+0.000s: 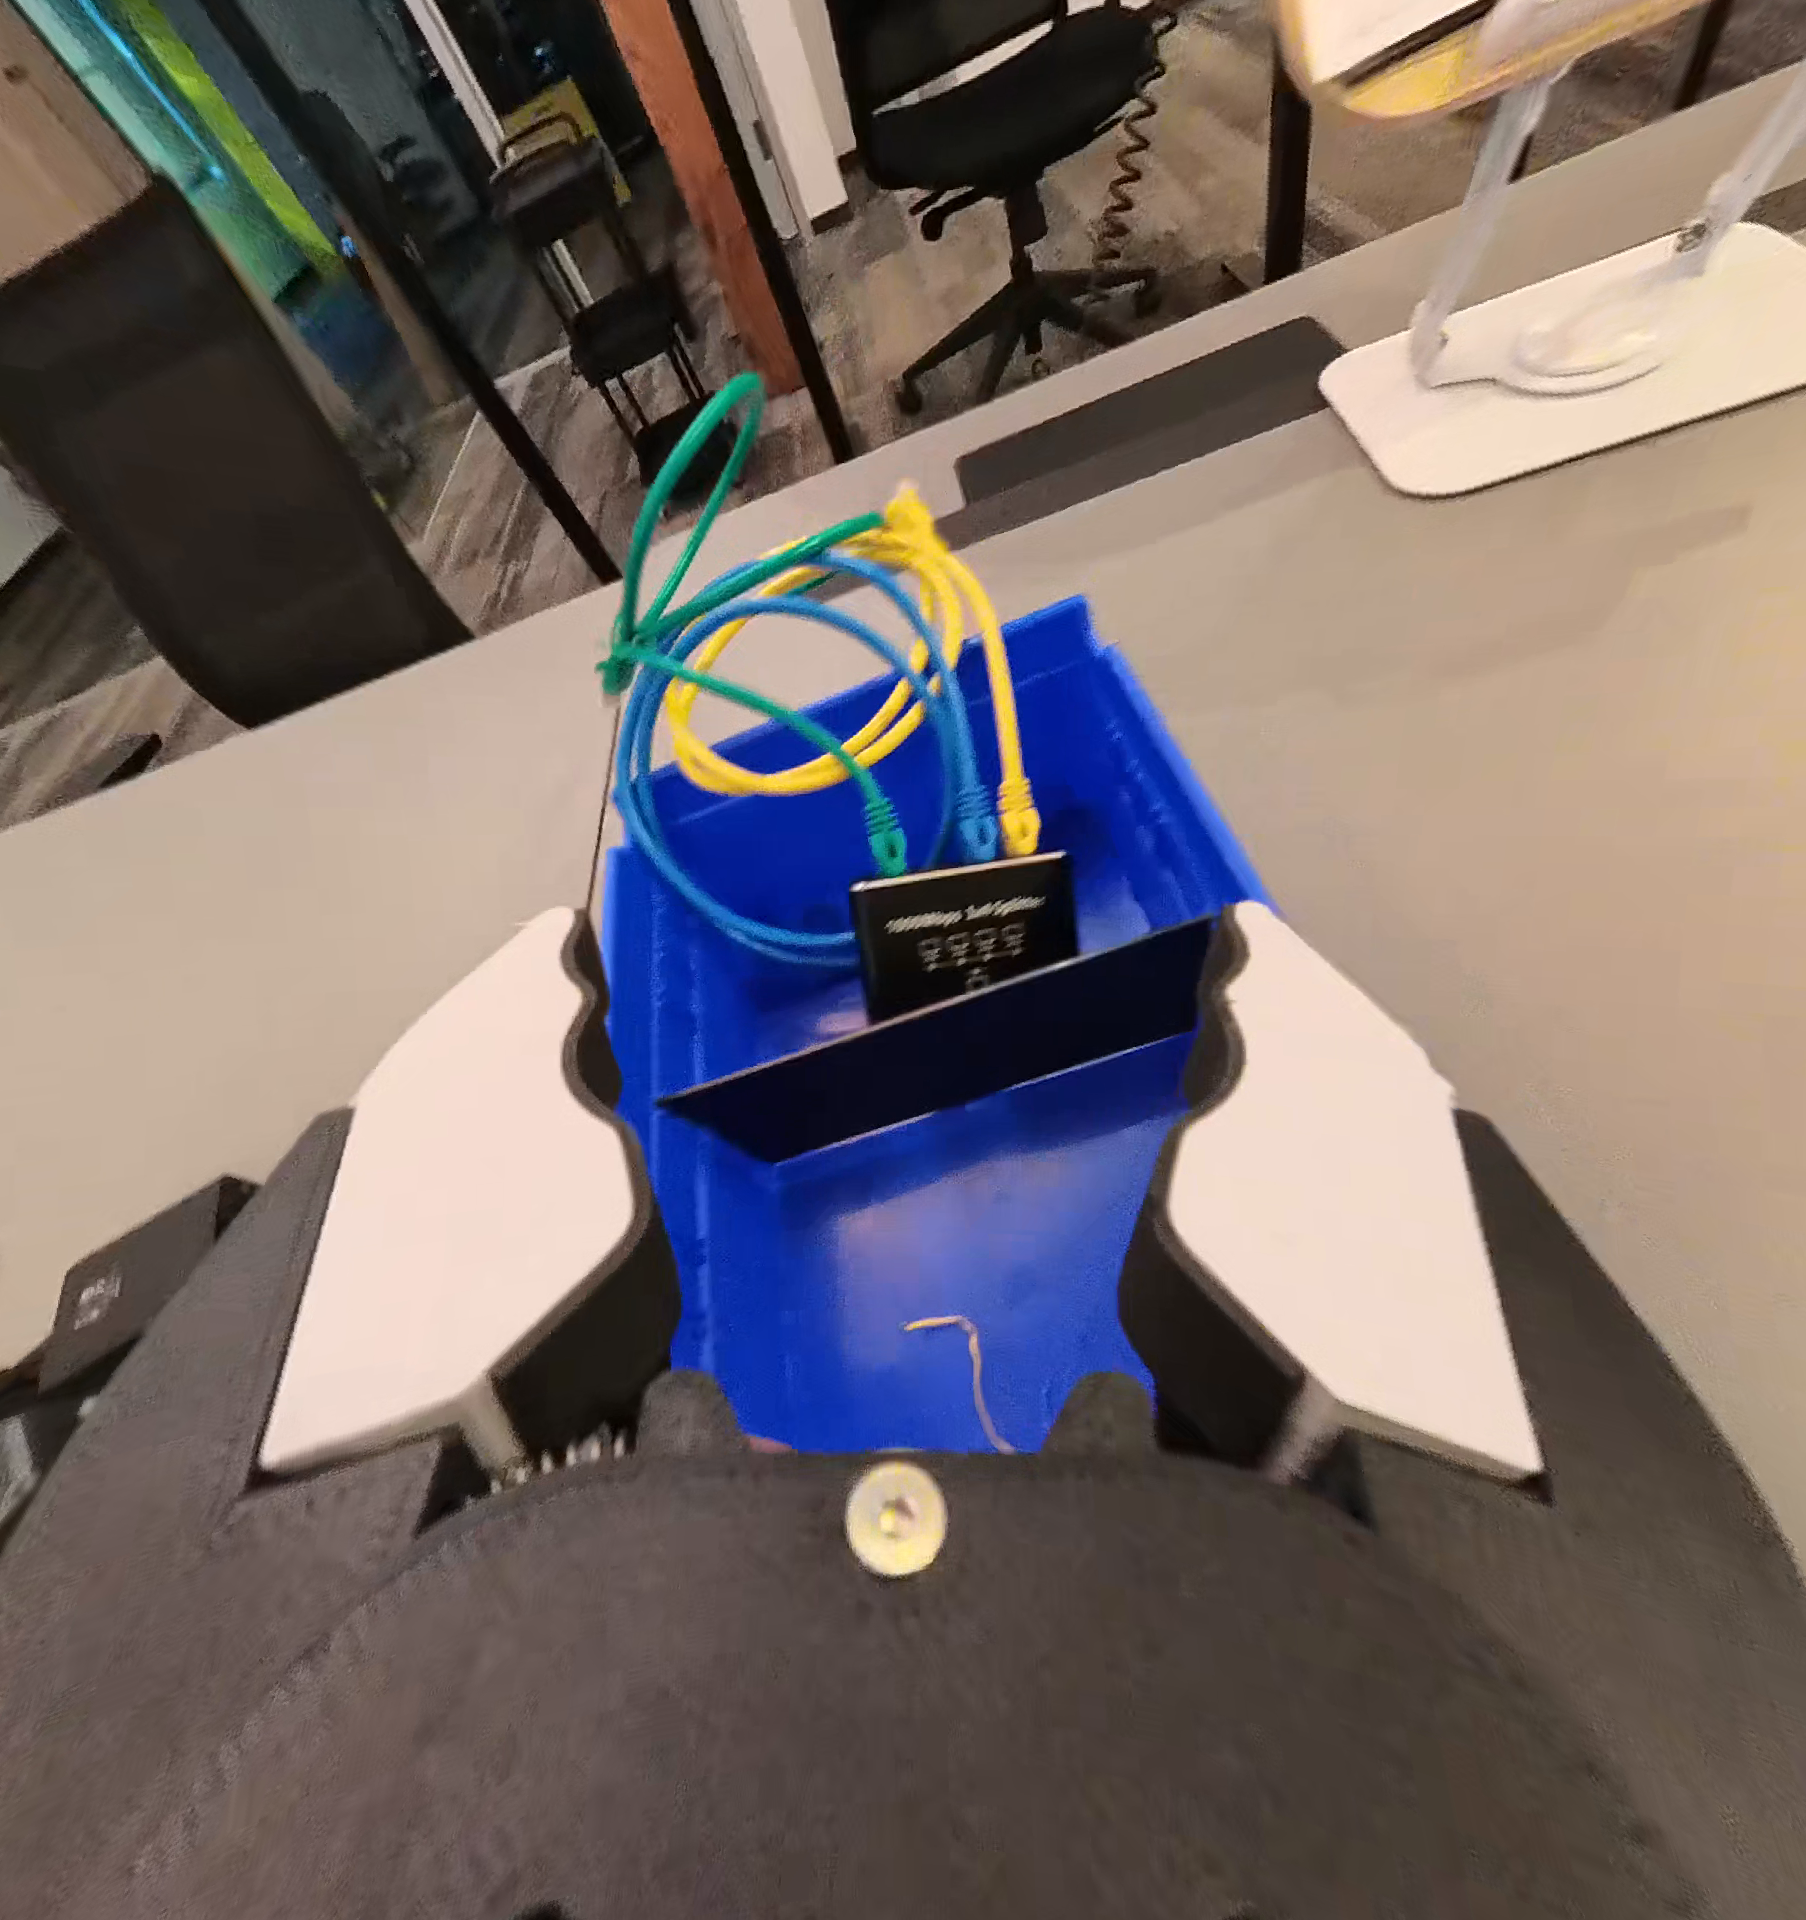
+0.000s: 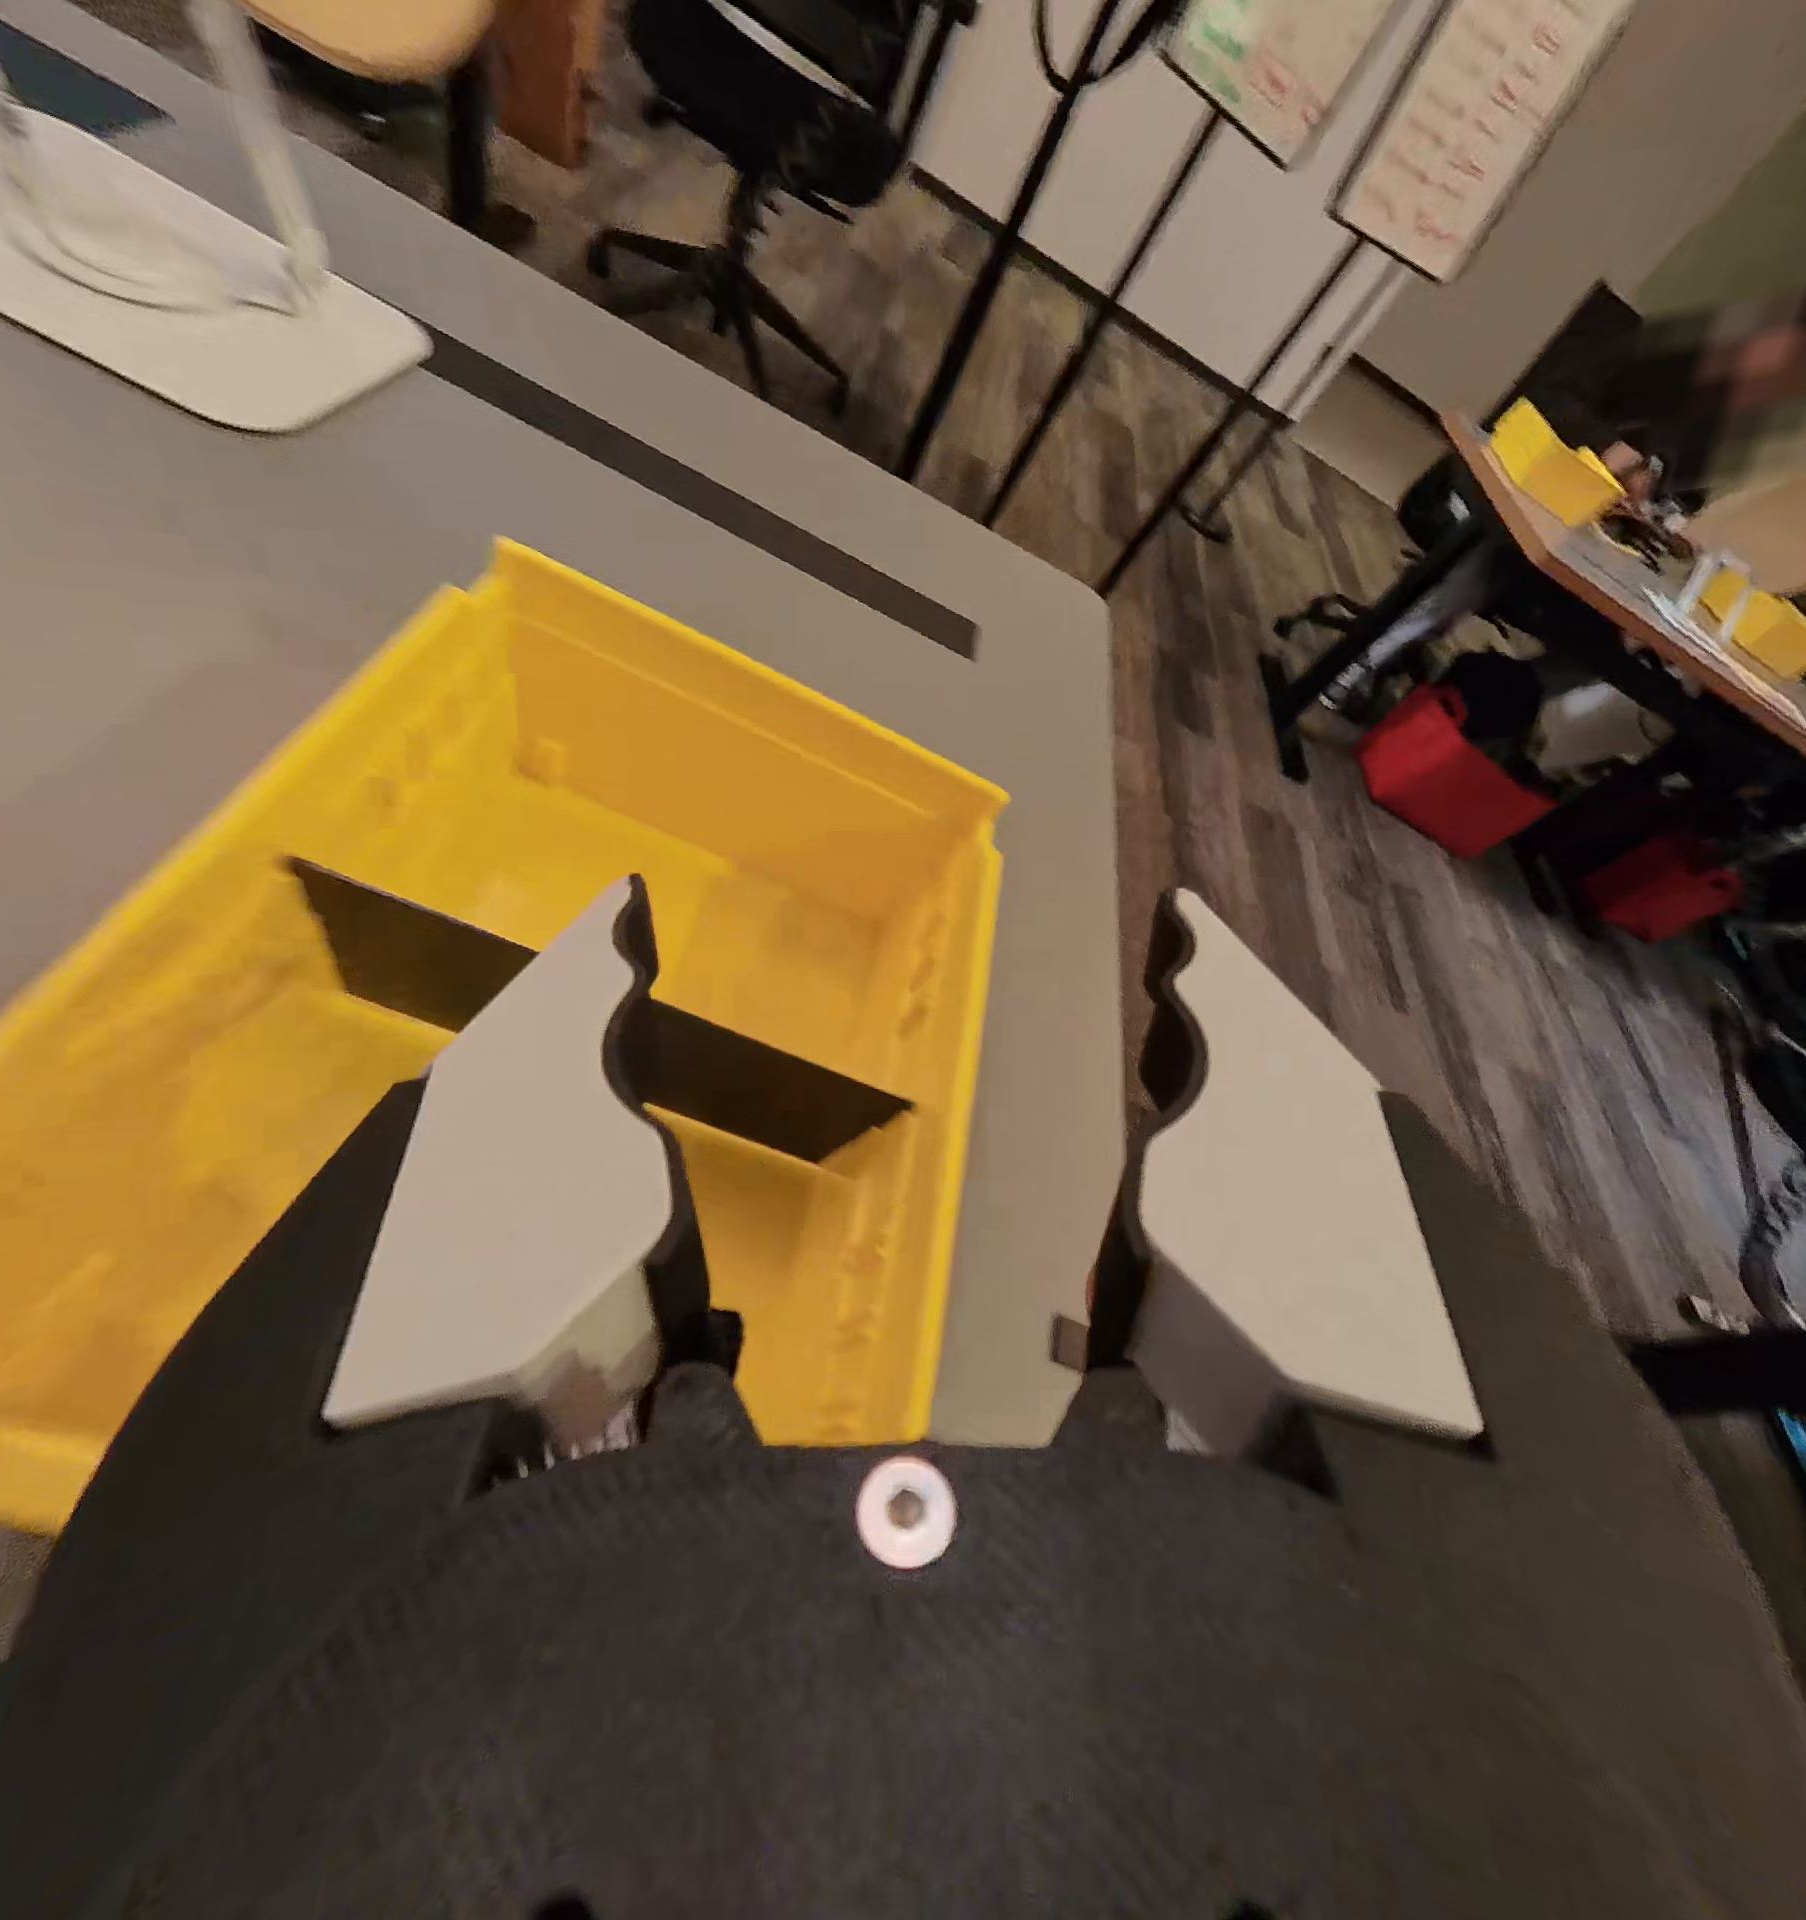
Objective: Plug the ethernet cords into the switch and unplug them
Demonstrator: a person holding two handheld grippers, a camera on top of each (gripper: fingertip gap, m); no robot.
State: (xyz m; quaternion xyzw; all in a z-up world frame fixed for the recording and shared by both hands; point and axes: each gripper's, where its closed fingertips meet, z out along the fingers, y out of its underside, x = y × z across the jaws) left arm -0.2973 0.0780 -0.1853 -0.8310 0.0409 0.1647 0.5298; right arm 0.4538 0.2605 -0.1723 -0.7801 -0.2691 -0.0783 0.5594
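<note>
In the left wrist view a small black switch (image 1: 966, 933) lies in the far compartment of a blue bin (image 1: 1169, 790), behind a black divider (image 1: 940, 1070). A green cord (image 1: 691, 499), a blue cord (image 1: 670, 852) and a yellow cord (image 1: 826, 774) are plugged into its far edge and loop up behind it. My left gripper (image 1: 904, 925) is open and empty, above the bin's near compartment. My right gripper (image 2: 904, 899) is open and empty, above the right side of a yellow bin (image 2: 525, 727) with a black divider (image 2: 764, 1101).
Both bins stand on a grey table (image 1: 1501, 831). A white lamp base (image 1: 1605, 364) stands at the far right of it. A thin loose wire scrap (image 1: 966, 1371) lies in the blue bin's near compartment. The table's right edge (image 2: 1112, 831) drops to the floor beside the yellow bin. Black office chairs (image 1: 992, 135) stand beyond. The grippers' ends are close to 75 centimetres from one another. From the left gripper's tips to the small black switch (image 1: 966, 933) is close to 15 centimetres.
</note>
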